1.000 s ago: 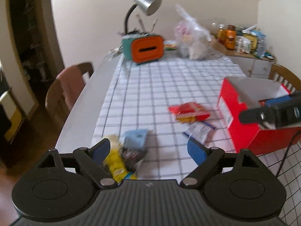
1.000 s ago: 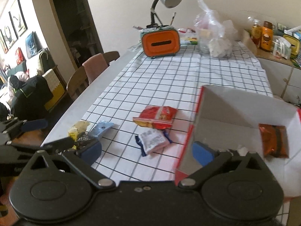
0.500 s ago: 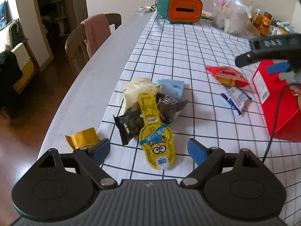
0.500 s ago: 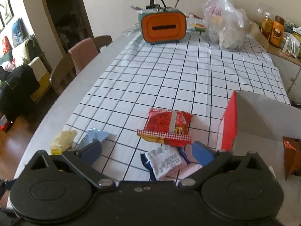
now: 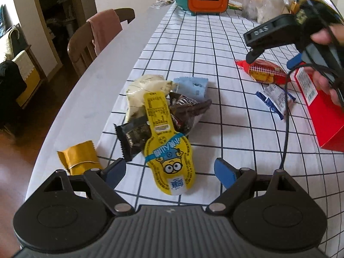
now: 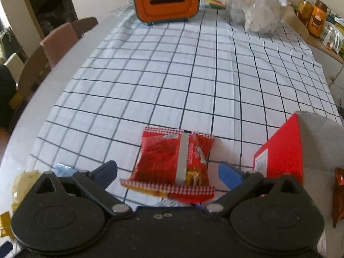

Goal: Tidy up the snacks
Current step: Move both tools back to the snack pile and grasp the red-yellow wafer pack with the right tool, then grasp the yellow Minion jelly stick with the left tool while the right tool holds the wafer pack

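A yellow cartoon packet (image 5: 166, 146) tops a pile with black wrappers (image 5: 134, 136), a cream bag (image 5: 146, 90) and a pale blue packet (image 5: 191, 86). My left gripper (image 5: 169, 171) hangs open just above the yellow packet's near end, with nothing gripped. A gold packet (image 5: 78, 158) lies left of it. My right gripper (image 6: 167, 171) is open over a red snack packet (image 6: 174, 161), seen also in the left wrist view as the red snack packet (image 5: 263, 73). A white and blue packet (image 5: 276, 101) lies beside the red box (image 5: 322, 111). The red box (image 6: 281, 152) holds an orange packet (image 6: 338, 193).
An orange and teal box (image 6: 166, 0) and a clear plastic bag (image 6: 255, 8) stand at the table's far end. Chairs (image 5: 94, 40) line the left side. Jars (image 6: 316, 17) sit on a counter at the right. A person's hand (image 5: 326, 81) holds the right gripper.
Both grippers have sunk toward the table. The left one came in over the snack pile. The right one moved left from the red box to above the red packet.
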Motion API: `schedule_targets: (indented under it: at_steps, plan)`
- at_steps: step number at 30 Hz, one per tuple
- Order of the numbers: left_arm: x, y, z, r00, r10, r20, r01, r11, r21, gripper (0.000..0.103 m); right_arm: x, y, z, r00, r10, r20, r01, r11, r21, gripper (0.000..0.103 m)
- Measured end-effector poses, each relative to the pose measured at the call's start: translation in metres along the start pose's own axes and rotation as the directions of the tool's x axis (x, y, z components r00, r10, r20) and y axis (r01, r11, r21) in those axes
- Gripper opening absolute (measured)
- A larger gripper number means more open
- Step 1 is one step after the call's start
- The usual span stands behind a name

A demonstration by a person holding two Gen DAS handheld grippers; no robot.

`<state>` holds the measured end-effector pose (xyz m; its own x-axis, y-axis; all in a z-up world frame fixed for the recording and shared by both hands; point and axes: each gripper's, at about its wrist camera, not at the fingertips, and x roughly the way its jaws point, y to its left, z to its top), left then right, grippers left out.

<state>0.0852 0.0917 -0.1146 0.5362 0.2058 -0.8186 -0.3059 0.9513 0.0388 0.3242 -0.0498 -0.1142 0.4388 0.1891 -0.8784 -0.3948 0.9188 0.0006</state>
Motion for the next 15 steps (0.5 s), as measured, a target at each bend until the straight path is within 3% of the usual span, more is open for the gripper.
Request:
schedule_targets:
  at_steps: [7,15]
  plan:
    - [0.015,-0.001,0.004,0.999,0.052,-0.006,-0.052,0.998,-0.029,0.089,0.026,-0.004,0.007,0.999,-0.021,-0.038,0.021,1.000,0.009,0.093]
    - [0.022,0.000,0.008,0.998,0.061,-0.022,-0.062,0.997,-0.040,0.084,0.038,-0.002,0.010,0.998,-0.015,-0.058,0.016,1.000,0.003,0.084]
